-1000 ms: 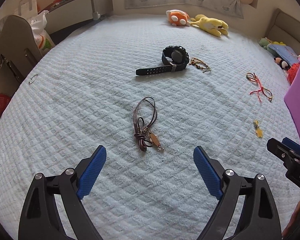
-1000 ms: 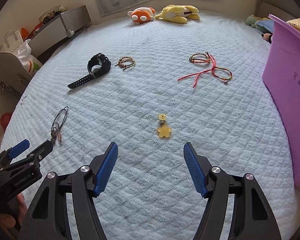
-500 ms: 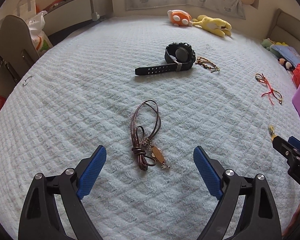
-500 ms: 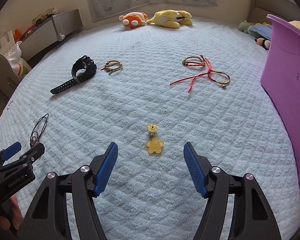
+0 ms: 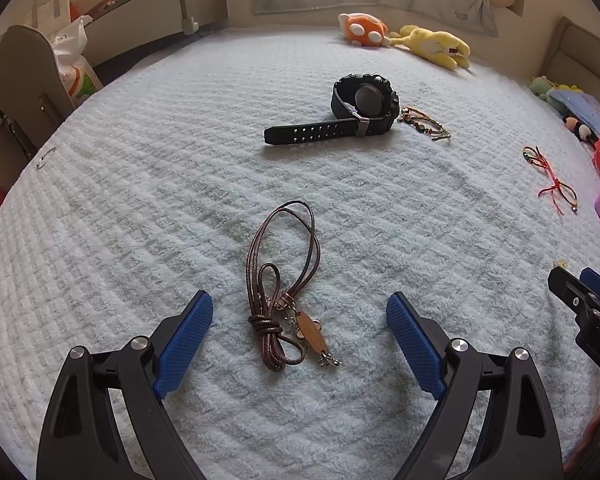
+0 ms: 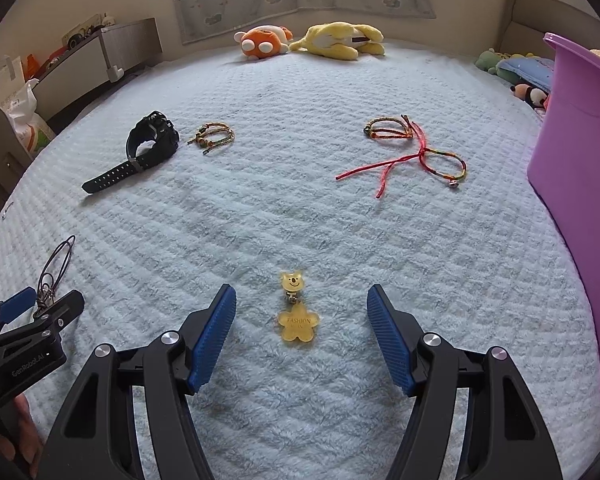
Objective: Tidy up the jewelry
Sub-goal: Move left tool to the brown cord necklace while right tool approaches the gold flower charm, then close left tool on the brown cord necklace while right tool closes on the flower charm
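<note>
Fingers [image 5: 184, 336] spread both grippers, nothing grasped; brown cord necklace [image 5: 284, 284] looped, knotted.

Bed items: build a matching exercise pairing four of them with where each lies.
Things:
1. brown cord necklace
2. yellow flower charm
3. black watch
4. purple bin

Places:
A. right edge of the bed
B. beside a small beaded bracelet
C. between the open left gripper fingers
D. between the open right gripper fingers

Pairs: 1-C, 2-D, 3-B, 4-A
</note>
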